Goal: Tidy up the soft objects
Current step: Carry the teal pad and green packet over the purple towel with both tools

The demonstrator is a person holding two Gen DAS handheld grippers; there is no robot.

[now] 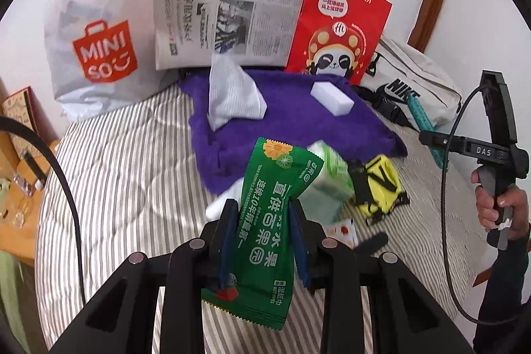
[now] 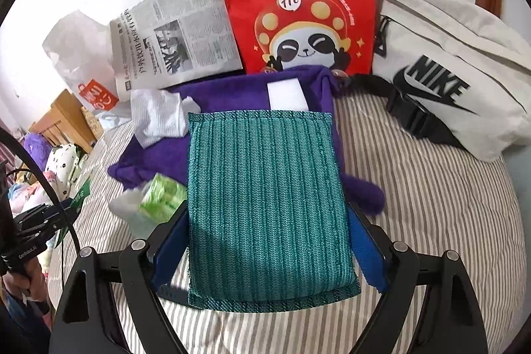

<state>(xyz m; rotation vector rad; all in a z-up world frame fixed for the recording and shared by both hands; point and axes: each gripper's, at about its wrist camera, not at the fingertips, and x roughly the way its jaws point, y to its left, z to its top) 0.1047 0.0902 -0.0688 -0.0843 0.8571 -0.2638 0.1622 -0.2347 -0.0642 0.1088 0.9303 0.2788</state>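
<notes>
In the left wrist view, a green wet-wipes packet (image 1: 265, 231) is pinched at its middle by the left gripper (image 1: 264, 214), lifted clear of the striped bed (image 1: 126, 175), probably for sorting; beyond the jaws lies a purple towel (image 1: 292, 121). In the right wrist view, a teal knitted sponge pad (image 2: 268, 204) is clamped flat between the wide-set jaws of the right gripper (image 2: 268, 241).

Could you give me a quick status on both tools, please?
Left tool shut on green wet-wipes packet. Right tool shut on teal sponge pad. Nothing blocking.
</notes>
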